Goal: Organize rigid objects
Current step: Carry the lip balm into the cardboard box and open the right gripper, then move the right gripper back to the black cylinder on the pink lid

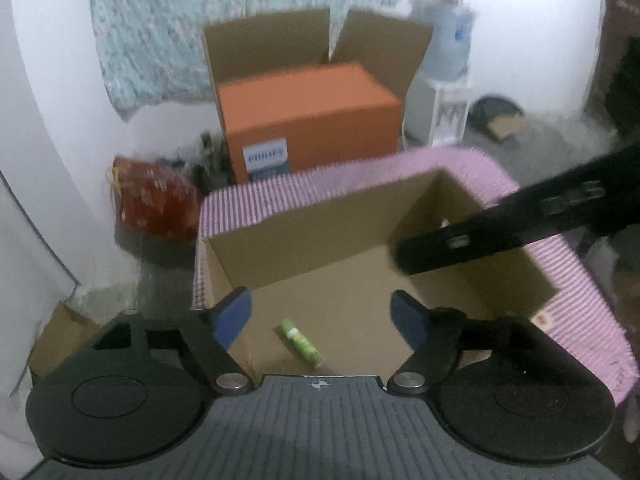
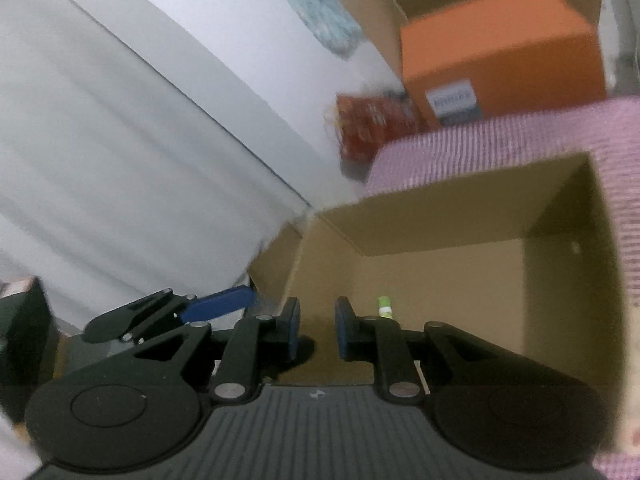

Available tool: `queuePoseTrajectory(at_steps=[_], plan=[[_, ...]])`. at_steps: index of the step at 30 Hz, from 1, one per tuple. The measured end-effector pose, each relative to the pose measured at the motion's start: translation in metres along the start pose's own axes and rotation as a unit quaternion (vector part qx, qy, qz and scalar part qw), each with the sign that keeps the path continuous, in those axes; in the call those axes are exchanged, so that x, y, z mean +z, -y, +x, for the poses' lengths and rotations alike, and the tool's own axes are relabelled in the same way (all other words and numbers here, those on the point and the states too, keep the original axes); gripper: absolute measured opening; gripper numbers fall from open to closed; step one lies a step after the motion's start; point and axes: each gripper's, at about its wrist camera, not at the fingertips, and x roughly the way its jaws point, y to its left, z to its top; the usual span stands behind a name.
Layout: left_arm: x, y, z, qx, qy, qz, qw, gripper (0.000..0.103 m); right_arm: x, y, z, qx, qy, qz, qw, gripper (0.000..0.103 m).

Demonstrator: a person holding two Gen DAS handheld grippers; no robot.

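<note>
An open cardboard box [image 1: 304, 240] with pink-striped flaps stands below both grippers; it also shows in the right wrist view [image 2: 440, 224]. A small green tube [image 1: 302, 342] lies on the box floor, and its tip shows in the right wrist view [image 2: 385, 306]. My left gripper [image 1: 322, 316] is open and empty above the box's near edge, over the tube. My right gripper [image 2: 317, 330] hangs over the box with its jaws a narrow gap apart and nothing between them. The right gripper's arm [image 1: 500, 228] reaches in from the right. The left gripper's blue finger [image 2: 218, 306] shows at the box's left edge.
An orange carton [image 1: 308, 116] sits in a larger open cardboard box against the wall behind. A red patterned bag [image 1: 154, 200] lies on the floor to the left of the box. A white cloth [image 2: 120, 160] hangs at the left. A water dispenser [image 1: 444, 80] stands at the back right.
</note>
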Motion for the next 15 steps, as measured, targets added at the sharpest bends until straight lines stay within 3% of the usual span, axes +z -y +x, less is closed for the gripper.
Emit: queuePoseTrajectory(at_steps=[1,3,5,7,10,11,15], plan=[[-0.002,0.0,-0.009,-0.003,0.012,-0.003,0.9999,0.089,-0.009,-0.005,-0.018,0.004,0.013,-0.006,1.0,0.026],[-0.012,0.0,-0.032,-0.011,0.042,-0.01,0.999,0.1,-0.024,-0.012,-0.046,0.008,0.036,-0.013,0.999,0.043],[-0.024,0.003,-0.052,-0.02,0.067,-0.013,0.9975,0.102,-0.042,-0.018,-0.074,0.005,0.06,-0.023,0.998,0.058],[-0.036,0.007,-0.066,-0.033,0.079,-0.014,0.9962,0.103,-0.064,-0.023,-0.098,-0.005,0.084,-0.034,0.996,0.065],[-0.058,0.019,-0.079,-0.054,0.085,-0.005,0.9949,0.103,-0.098,-0.029,-0.124,-0.036,0.113,-0.051,0.992,0.088],[-0.066,0.024,-0.081,-0.061,0.084,-0.004,0.9945,0.103,-0.111,-0.03,-0.131,-0.048,0.124,-0.057,0.989,0.102],[-0.1,0.046,-0.082,-0.076,0.079,0.006,0.994,0.103,-0.155,-0.029,-0.139,-0.1,0.149,-0.068,0.981,0.103]])
